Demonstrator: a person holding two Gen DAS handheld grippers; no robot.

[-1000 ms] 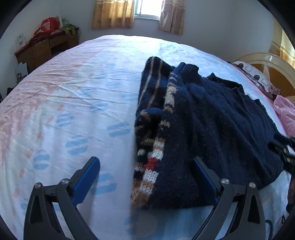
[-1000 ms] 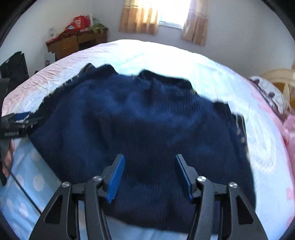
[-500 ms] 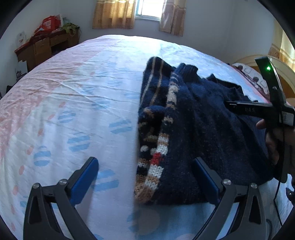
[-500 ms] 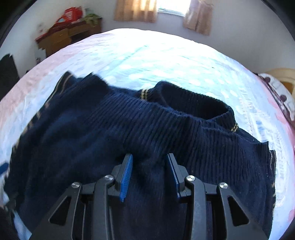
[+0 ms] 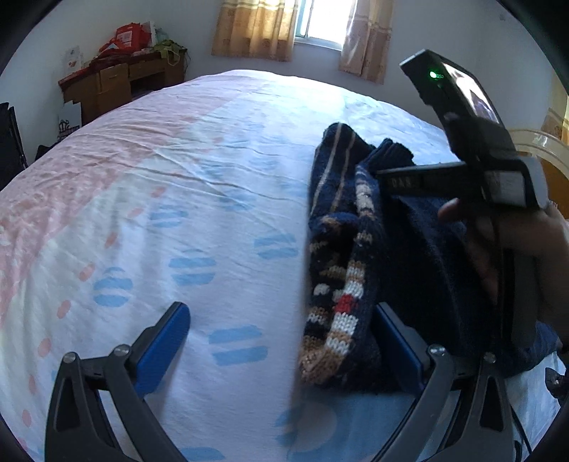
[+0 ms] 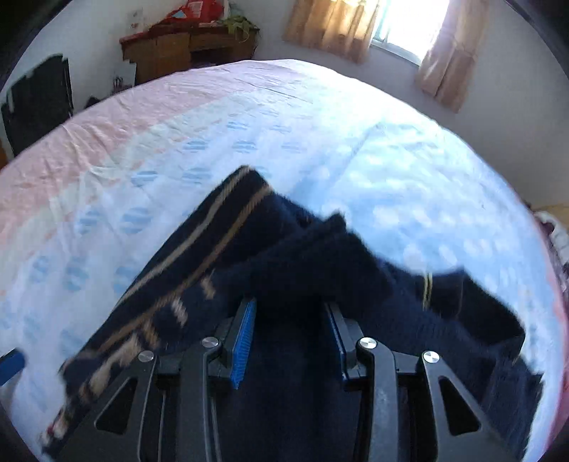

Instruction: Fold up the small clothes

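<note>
My right gripper (image 6: pixel 290 332) is pinching a thick fold of the dark blue sweater (image 6: pixel 291 270) between its blue pads; its jaws have just been closing on it. My left gripper (image 5: pixel 281 350) is wide apart and holds nothing, though its right pad sits just beside the sweater's edge. The sweater is knitted, with tan, white and red stripes, and lies bunched up on the bed (image 5: pixel 177 199). The sheet is pink and pale blue with blue spots. I see a wooden desk (image 5: pixel 121 83) and a window with curtains (image 5: pixel 302 28).
</note>
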